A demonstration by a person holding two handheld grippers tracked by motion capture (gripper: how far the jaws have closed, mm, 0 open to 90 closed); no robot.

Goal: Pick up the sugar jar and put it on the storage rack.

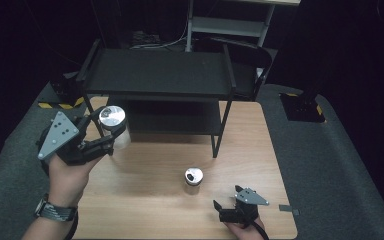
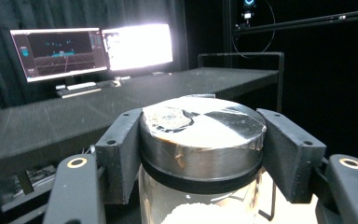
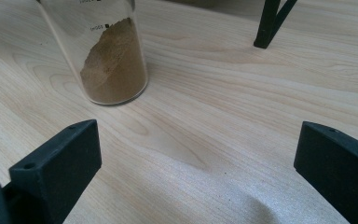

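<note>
My left gripper (image 1: 111,134) is shut on a clear glass jar (image 1: 113,122) with a silver metal lid, held above the table's left side beside the black shelf rack (image 1: 157,75). In the left gripper view both black pads clamp the jar's lid (image 2: 200,135), and white grains show inside the glass below. A second, smaller glass jar (image 1: 193,180) with brown powder stands upright on the wooden table (image 1: 150,200) near the middle. My right gripper (image 1: 226,209) rests low at the front right, open, with nothing between its fingers; the brown-powder jar (image 3: 103,51) stands ahead and to the left of them.
The two-level black rack stands across the table's far half, its front right leg (image 1: 217,145) near the small jar. Two lit monitors (image 2: 93,49) sit on a dark desk beyond the rack. Grey carpet (image 1: 330,165) borders the table.
</note>
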